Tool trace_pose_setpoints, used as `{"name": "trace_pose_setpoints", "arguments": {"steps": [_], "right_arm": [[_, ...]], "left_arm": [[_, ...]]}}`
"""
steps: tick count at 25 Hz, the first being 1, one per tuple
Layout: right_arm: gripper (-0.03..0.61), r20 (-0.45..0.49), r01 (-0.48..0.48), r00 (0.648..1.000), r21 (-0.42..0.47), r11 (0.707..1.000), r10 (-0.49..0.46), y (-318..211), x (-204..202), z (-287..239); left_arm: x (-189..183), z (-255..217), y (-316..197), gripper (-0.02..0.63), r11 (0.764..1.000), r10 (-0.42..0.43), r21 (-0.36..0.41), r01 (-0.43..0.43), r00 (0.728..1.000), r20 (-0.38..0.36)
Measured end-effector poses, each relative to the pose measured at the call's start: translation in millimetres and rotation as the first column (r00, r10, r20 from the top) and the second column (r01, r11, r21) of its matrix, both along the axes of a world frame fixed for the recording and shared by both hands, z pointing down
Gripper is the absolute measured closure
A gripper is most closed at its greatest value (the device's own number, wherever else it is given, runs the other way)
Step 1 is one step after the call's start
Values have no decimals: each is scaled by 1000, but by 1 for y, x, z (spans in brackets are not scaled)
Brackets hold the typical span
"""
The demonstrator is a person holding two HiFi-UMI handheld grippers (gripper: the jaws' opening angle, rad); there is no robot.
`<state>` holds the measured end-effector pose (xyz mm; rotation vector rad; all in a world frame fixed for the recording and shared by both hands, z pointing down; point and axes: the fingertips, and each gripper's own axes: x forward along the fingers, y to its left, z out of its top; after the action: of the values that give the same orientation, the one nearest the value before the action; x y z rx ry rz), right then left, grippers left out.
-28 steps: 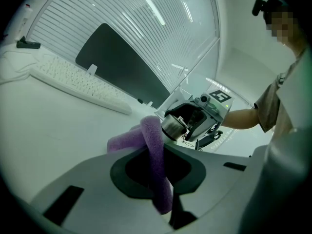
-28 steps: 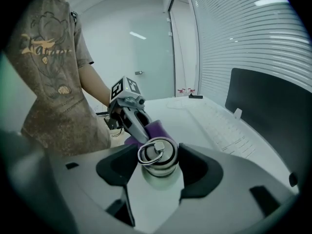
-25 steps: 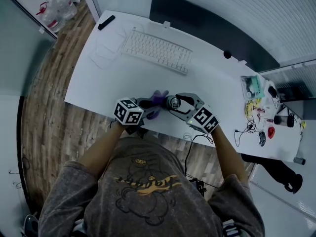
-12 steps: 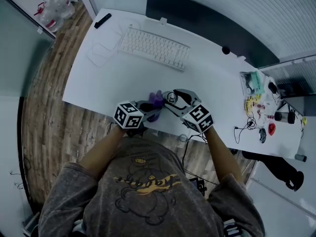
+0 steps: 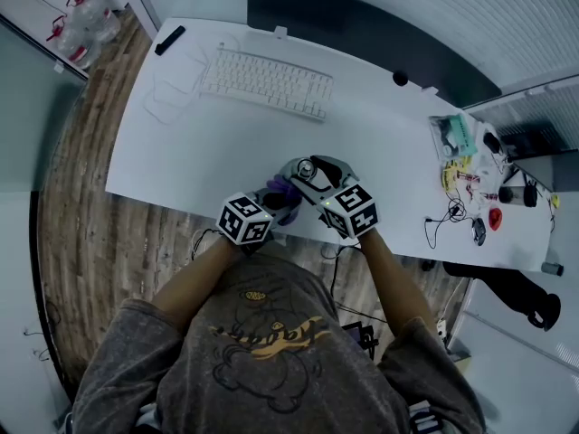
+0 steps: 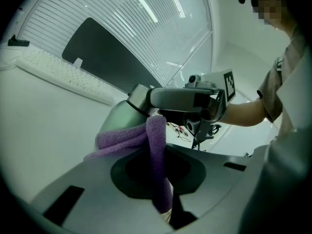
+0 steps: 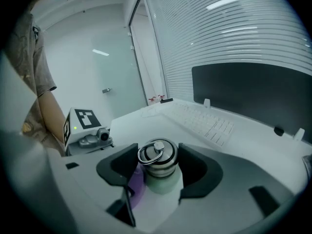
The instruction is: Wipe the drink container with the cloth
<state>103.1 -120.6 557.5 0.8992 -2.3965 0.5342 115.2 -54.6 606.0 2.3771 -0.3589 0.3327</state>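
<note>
Drink container [image 5: 306,169]: in the head view, a pale green bottle with a metal ring cap. It sits at the near edge of the white bench [image 5: 181,143], between the two grippers. I cannot tell whether its base rests on the bench.
Grippers, head view: the left gripper [image 5: 277,201] is just left of the bottle, with the purple cloth [image 5: 279,191] at its tip. The right gripper [image 5: 310,176] reaches in from the near right and closes round the bottle.
Surroundings, head view: a keyboard [image 5: 267,81] lies well apart at the far left, and small clutter [image 5: 470,165] at the far right.
Cloth, left gripper view: one fold is pinched between the left fingers [image 6: 83,184], which are together on it. The free part drapes over the bottle's side and touches it below the neck.
Bottle, left gripper view: tilted, with the cap up and to the right, and one right finger crossing at the neck.
Right fingers [image 7: 202,172], right gripper view: clamped on the bottle just under the cap, one on each side. A strip of purple shows at the bottle's left.
Step in hand: wiping looks under way, with the cloth on the body while the other gripper steadies the neck.
Next move: probably dragging the cloth along or round the body under light pressure. The neck grip needs to stay firm, and the bottle needs rolling to bring up its unwiped side. The pinched fold could slip.
</note>
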Motion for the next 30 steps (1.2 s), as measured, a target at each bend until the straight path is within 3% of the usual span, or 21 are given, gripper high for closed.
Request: {"name": "trace_pose_setpoints", "arguments": {"steps": [8,17,25,30], "right_arm": [[316,19,-128,992,-18,992,128,-5,10,3],[314,-24,-109,994,13,994,109,0,4,4],[313,-13,-115,993,5,993,115,-3,7,4],[313,-28,-93,995,39,995,95,-3,-2,0]], "left_arm": [[27,4,6,565,999,43,-12,-43,999,-3],[43,2,16,565,994,108,-25,-108,994,-29],[15,-12,27,565,987,158,-2,-158,987,-14],[-34,-29,24,565,994,110,8,-110,994,-6]]}}
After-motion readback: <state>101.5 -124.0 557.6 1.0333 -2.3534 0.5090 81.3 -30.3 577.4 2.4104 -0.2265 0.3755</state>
